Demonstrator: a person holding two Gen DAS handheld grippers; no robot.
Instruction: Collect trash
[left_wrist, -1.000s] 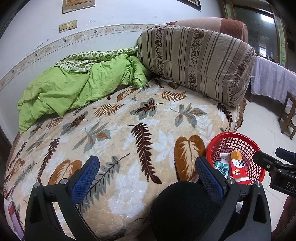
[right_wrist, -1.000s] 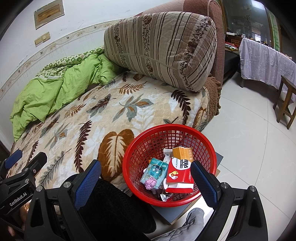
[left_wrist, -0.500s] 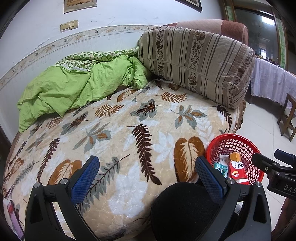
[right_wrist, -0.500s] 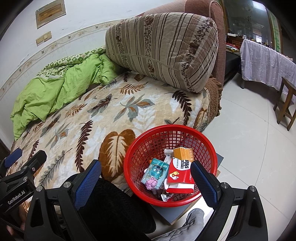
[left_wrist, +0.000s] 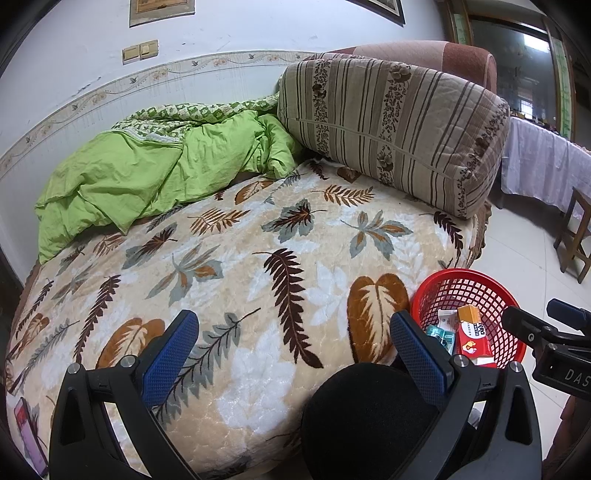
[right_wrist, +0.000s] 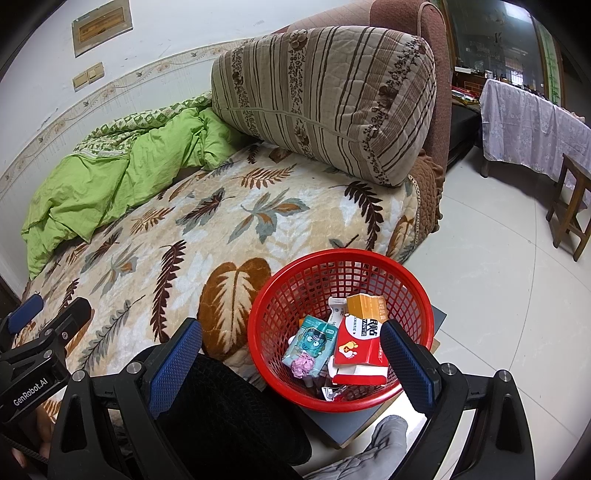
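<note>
A red mesh basket (right_wrist: 295, 295) stands on a grey board (right_wrist: 347, 424) beside the bed. It holds a red-and-orange box (right_wrist: 360, 332), a teal packet (right_wrist: 312, 341), a pink crumpled wrapper (right_wrist: 302, 365) and a white tube. My right gripper (right_wrist: 290, 363) hangs open just above the basket's near rim, with nothing between its blue pads. My left gripper (left_wrist: 293, 350) is open over the bed's front edge, and the basket (left_wrist: 461, 275) lies to its right. No loose trash shows on the leaf-patterned blanket (left_wrist: 258, 258).
A green quilt (left_wrist: 147, 177) and a striped bolster pillow (left_wrist: 388, 129) lie at the back of the bed. A phone (left_wrist: 27, 432) rests at the bed's near left corner. A black fabric mound (right_wrist: 229, 417) sits below both grippers. A wooden stool (right_wrist: 572, 206) and cloth-covered table (right_wrist: 532, 118) stand on the tiled floor at right.
Hardly anything: both views shift very slightly. Both grippers stay open, and the basket's contents are as before.
</note>
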